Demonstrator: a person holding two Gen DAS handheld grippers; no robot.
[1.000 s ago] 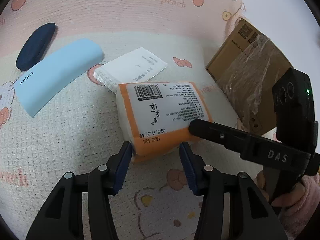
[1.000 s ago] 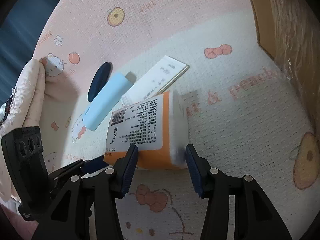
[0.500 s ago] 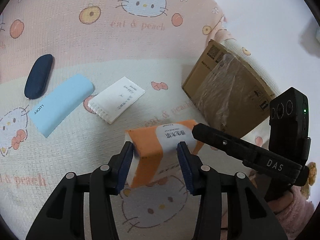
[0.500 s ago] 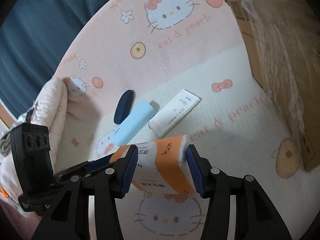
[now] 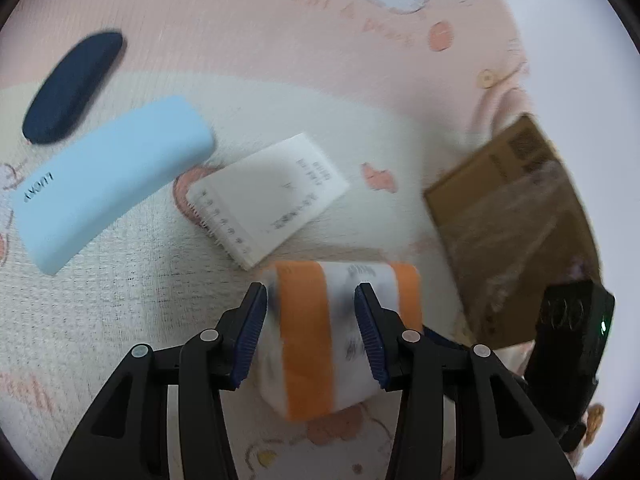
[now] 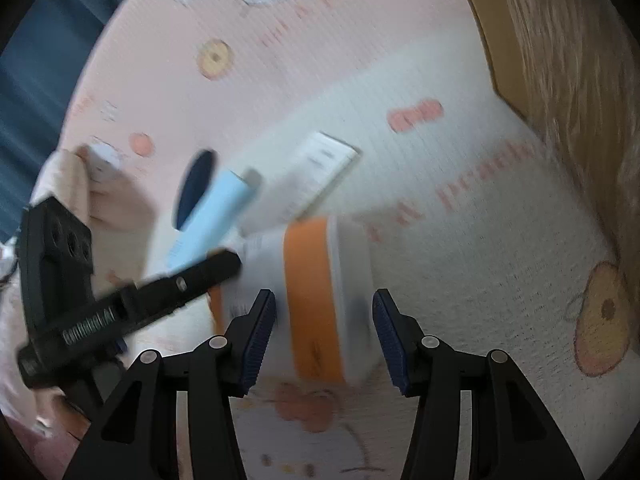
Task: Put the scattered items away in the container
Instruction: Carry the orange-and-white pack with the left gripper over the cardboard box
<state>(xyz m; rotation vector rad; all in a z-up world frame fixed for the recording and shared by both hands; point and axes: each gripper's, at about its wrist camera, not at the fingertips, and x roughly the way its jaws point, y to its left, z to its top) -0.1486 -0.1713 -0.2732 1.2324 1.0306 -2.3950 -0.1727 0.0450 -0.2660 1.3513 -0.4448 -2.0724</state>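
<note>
An orange-and-white tissue pack point(image 5: 320, 340) is held off the mat by both grippers, one at each end. My left gripper point(image 5: 310, 330) is shut on one end of it. My right gripper point(image 6: 324, 332) grips the other end point(image 6: 320, 300), its pads against the pack's sides. The right gripper's body point(image 5: 572, 344) shows at the right of the left wrist view, the left gripper's body point(image 6: 120, 304) at the left of the right wrist view. The cardboard box point(image 5: 512, 224), wrapped in clear film, stands to the right point(image 6: 560, 40).
On the pink cartoon mat point(image 5: 120, 300) lie a light blue case point(image 5: 108, 176), a dark navy case point(image 5: 72, 84) and a white notepad point(image 5: 268, 196). They show small in the right wrist view, the blue case point(image 6: 216, 216) beside the notepad point(image 6: 316, 172). Both views are motion-blurred.
The tissue pack went from lying on the mat to being lifted between both grippers. Both cameras have since swung, and the pack has turned in the grip.
</note>
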